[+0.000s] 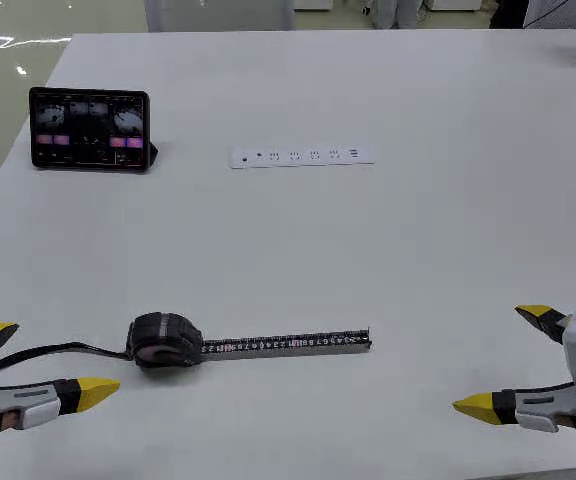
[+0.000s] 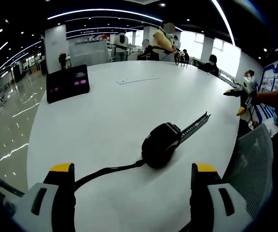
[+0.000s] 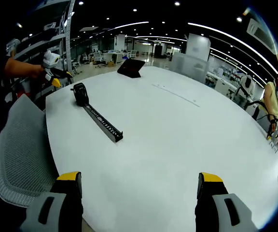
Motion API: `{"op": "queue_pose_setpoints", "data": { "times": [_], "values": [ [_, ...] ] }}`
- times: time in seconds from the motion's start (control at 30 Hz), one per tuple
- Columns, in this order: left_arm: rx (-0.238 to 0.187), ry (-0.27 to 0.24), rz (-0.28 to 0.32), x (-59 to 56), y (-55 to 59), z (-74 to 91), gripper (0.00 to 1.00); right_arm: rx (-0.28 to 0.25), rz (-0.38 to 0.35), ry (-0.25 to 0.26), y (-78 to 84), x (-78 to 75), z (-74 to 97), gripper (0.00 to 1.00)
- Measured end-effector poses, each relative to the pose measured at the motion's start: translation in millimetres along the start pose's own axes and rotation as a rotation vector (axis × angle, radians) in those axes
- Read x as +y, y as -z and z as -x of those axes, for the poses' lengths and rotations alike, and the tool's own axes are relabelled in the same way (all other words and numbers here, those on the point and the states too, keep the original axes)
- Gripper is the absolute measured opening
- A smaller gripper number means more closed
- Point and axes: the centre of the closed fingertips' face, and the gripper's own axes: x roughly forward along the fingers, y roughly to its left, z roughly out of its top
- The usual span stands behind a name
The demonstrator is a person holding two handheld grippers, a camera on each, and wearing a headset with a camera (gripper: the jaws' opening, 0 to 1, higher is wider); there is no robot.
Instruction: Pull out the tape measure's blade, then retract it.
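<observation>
Finds left gripper [image 1: 53, 360] and right gripper [image 1: 498, 358] gaping wide, empty, at near edge of table [image 1: 418, 230]. Locates tape measure [image 1: 165, 341] just ahead of left, blade [image 1: 288, 344] partly drawn rightward. Judges case [image 2: 160, 144] rigid, seemingly rubber-clad; blade thin, springy. Advises pinching case flanks, then end hook [image 1: 366, 340]. Notes power strip [image 1: 302, 156], tablet [image 1: 90, 129] beyond.

You have open room across the right half of the table [image 1: 468, 230]; the tape measure [image 1: 165, 341] and its drawn-out blade [image 1: 288, 344] block the near-left edge.
</observation>
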Motion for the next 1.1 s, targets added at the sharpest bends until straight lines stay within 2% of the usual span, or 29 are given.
{"op": "queue_pose_setpoints", "data": {
  "times": [0.07, 0.27, 0.4, 0.57, 0.7, 0.83, 0.97, 1.1],
  "values": [
    [-0.014, 0.001, 0.013, 0.7, -3.5, -1.4, 0.99, 0.006, 0.015, -0.007, -2.9, -0.5, -1.3, 0.99],
    [0.006, -0.001, 0.024, -4.3, -5.1, -4.6, 0.99, 0.022, 0.048, -0.039, -12.3, 3.0, -6.9, 0.99],
    [0.000, -0.008, 0.039, -7.1, -7.6, -7.3, 0.99, 0.041, 0.076, -0.077, -14.8, 5.9, -13.1, 0.99],
    [0.007, -0.007, 0.027, -15.7, -8.5, -13.8, 0.99, 0.069, 0.135, -0.118, -19.7, 11.0, -23.3, 0.99],
    [0.028, -0.012, 0.028, -21.4, -7.5, -20.3, 0.99, 0.068, 0.167, -0.135, -30.4, 11.9, -27.9, 0.99],
    [0.028, -0.004, 0.031, -30.4, -11.4, -27.4, 0.99, 0.069, 0.199, -0.152, -39.6, 8.3, -34.1, 0.99],
    [0.031, -0.012, 0.019, -34.2, -14.9, -33.4, 0.99, 0.072, 0.224, -0.163, -46.8, 1.1, -39.2, 0.99],
    [0.023, -0.002, 0.037, -39.5, -19.3, -39.4, 0.99, 0.064, 0.242, -0.170, -56.8, -1.0, -44.1, 0.99]
  ]
}}
